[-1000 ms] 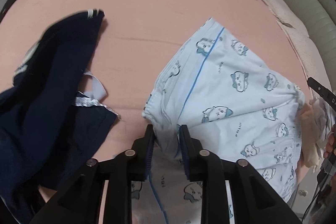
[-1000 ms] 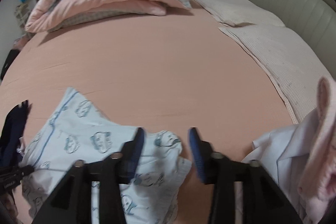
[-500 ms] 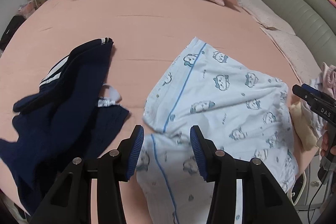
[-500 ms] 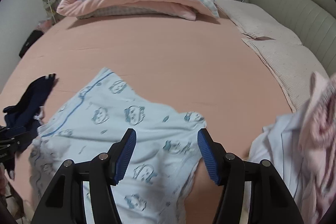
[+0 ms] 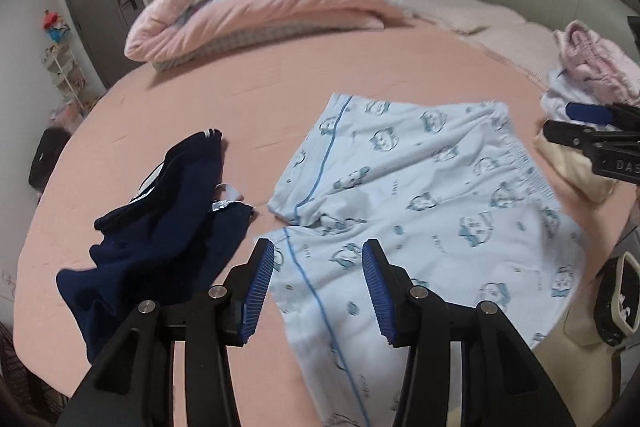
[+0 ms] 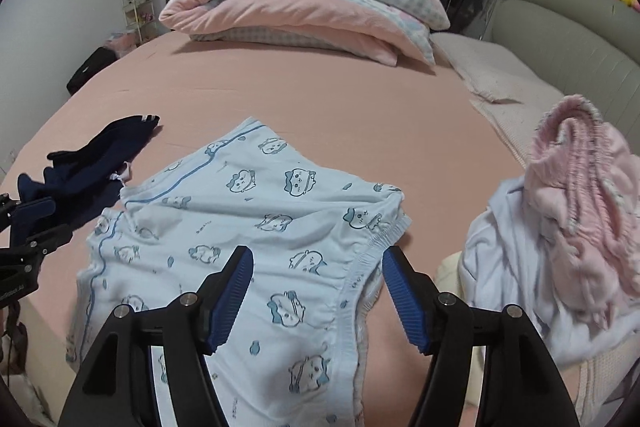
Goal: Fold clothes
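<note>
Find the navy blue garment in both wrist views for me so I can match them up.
Left wrist view: navy garment at lower left, left of the light blue printed shorts.
Right wrist view: navy garment at the left edge, mid-height.
Shared landmark: folded pink quilt at the bed's far end.

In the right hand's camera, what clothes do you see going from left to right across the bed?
Navy garment → light blue cartoon shorts → white garment → pink garment on top of it at the far right.
</note>
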Action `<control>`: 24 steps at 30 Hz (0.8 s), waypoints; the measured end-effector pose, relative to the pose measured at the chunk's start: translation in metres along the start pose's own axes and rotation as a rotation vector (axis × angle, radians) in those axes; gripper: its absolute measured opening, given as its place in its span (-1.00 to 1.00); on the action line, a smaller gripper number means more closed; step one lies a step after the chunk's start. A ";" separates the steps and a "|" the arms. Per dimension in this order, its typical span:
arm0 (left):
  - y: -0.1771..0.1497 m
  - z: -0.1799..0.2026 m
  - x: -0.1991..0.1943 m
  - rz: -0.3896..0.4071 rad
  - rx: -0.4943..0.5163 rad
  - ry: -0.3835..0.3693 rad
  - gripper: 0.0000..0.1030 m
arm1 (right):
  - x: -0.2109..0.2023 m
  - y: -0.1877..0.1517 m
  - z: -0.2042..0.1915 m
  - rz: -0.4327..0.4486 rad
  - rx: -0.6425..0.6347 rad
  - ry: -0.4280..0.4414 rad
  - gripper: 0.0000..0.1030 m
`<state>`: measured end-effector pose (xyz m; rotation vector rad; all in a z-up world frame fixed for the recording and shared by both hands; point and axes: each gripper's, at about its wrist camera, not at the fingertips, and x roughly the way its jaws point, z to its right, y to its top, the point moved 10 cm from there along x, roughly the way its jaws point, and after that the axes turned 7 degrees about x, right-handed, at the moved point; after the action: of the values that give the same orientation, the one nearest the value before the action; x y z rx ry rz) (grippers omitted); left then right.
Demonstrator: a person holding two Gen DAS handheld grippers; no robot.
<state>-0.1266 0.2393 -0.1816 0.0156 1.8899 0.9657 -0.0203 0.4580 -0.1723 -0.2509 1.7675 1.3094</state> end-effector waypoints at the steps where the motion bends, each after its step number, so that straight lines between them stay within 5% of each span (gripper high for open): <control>1: -0.002 0.001 -0.005 0.014 -0.013 -0.003 -0.17 | -0.005 -0.002 0.000 0.010 0.009 0.004 0.30; 13: -0.023 0.013 -0.022 0.107 -0.193 -0.128 -0.17 | -0.040 -0.044 -0.003 0.070 0.107 0.095 0.40; 20: -0.060 0.019 -0.010 0.029 -0.174 -0.095 -0.17 | -0.046 -0.077 -0.006 0.076 -0.051 0.026 0.40; 24: -0.087 0.019 0.000 -0.023 -0.227 -0.125 -0.17 | -0.039 -0.104 0.006 0.009 -0.001 0.029 0.40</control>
<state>-0.0791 0.1910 -0.2398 -0.0785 1.6545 1.1329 0.0701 0.4060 -0.2125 -0.2640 1.7947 1.3190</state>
